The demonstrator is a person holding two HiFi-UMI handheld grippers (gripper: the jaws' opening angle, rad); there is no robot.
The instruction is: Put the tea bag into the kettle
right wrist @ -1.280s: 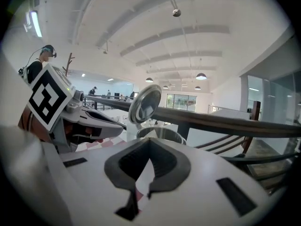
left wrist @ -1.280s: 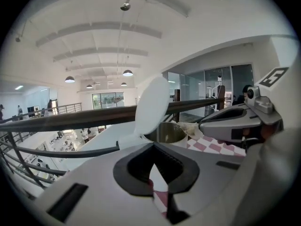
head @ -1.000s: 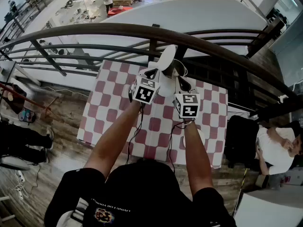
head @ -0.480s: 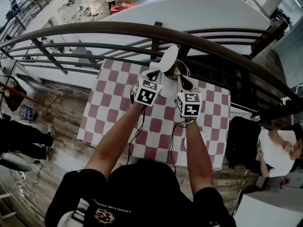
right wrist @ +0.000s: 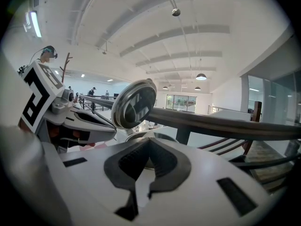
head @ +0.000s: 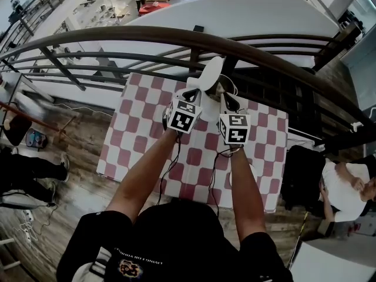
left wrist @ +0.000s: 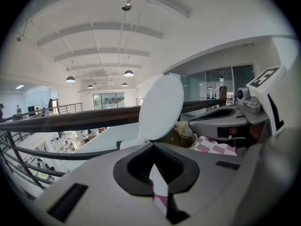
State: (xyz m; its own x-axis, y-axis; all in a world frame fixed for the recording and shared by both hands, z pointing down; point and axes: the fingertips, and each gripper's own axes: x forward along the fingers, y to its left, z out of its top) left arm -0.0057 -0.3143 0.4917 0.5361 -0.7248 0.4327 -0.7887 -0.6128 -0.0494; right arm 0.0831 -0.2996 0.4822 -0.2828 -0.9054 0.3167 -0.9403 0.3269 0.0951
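Left gripper view gives us the tea bag (left wrist: 184, 129) in the kettle (left wrist: 172, 139) mouth, just off the right gripper (left wrist: 194, 125). Its fingers and the left gripper's (left wrist: 153, 146) are pinched together.

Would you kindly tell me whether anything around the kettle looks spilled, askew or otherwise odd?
Nothing looks spilled or damaged. The kettle stands upright near the far edge of the checked tablecloth, its lid flipped open, which suits the task. Something pale and crumpled, perhaps the tea bag, shows in its mouth.
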